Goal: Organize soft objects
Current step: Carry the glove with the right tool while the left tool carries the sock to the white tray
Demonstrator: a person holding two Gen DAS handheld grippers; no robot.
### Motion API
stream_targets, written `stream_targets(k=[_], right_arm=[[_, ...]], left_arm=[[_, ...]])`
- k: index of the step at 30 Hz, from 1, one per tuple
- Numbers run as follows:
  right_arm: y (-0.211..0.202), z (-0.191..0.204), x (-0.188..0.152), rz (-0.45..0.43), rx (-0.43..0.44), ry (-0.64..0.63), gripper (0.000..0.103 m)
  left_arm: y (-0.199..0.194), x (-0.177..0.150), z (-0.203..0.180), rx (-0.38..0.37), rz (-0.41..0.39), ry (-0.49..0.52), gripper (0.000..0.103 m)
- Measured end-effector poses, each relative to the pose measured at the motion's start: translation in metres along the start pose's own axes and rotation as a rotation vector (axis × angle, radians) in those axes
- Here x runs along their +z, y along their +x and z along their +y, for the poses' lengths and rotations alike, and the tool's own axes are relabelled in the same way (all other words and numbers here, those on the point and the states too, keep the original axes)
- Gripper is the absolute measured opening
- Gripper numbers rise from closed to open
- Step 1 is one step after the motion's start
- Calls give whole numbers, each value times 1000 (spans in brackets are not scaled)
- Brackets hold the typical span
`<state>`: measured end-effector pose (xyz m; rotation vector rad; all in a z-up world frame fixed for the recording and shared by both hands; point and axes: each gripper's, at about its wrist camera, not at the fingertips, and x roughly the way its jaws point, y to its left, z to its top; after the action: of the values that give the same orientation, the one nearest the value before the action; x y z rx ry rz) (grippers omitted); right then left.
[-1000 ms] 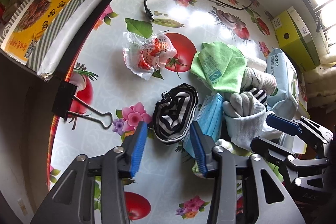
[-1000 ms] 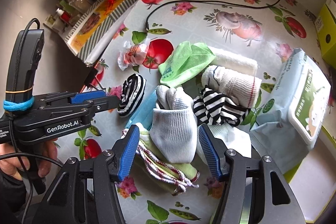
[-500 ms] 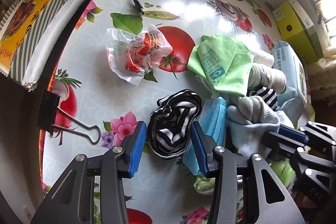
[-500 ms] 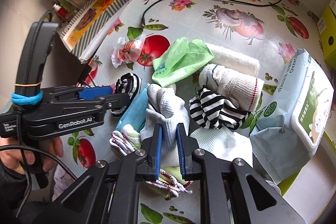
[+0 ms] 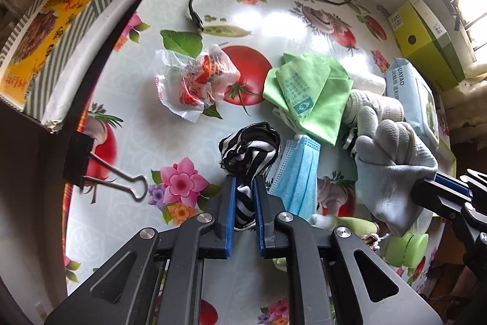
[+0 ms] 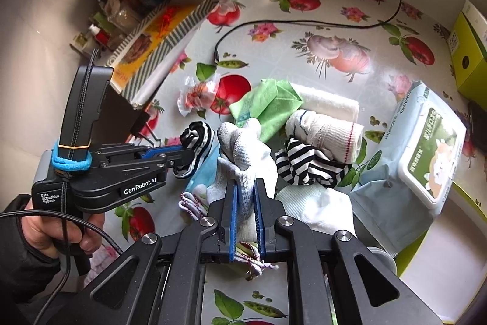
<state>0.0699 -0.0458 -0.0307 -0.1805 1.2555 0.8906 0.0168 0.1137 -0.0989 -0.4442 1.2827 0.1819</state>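
You're barely started: your left gripper [image 5: 243, 203] is clamped on the black-and-white striped sock [image 5: 249, 148], your right gripper [image 6: 246, 212] on the grey knit glove [image 6: 243, 154], both seemingly just off the floral oilcloth table [image 5: 146, 20]. The heaped green cloth [image 5: 307, 93], blue face mask [image 5: 299, 172] and rolled socks [image 6: 325, 133] remain unsorted.

A: What is the bunched black-and-white striped fabric piece [image 5: 250, 149] doing?

B: Its lower end is pinched between blue pads, the rest crumpled above them, just beside the pleated light-blue face mask [image 5: 299, 172].

A: And the pale grey knit glove [image 6: 243, 154]?

B: Clamped at its cuff, fingers curled upward. A second striped cloth [image 6: 307, 163] lies crumpled beside it, touching the rolled cream sock [image 6: 325, 128]; the folded lime-green cloth [image 5: 307, 93] lies flat behind.
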Motion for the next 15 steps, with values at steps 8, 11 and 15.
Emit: stream_targets(k=[8,11,15], right_arm=[[-37,-15,-12,-73,10,53,10],[-54,-25,-19,-108,3,80,10],[-78,-40,-29,-155,-14,124,10]], left_arm=[[-34,1,-15,-14,-61,16,11],[-46,1,-27,-27,-79,36,11],[-59,3,-50,-43,-98,76,11]])
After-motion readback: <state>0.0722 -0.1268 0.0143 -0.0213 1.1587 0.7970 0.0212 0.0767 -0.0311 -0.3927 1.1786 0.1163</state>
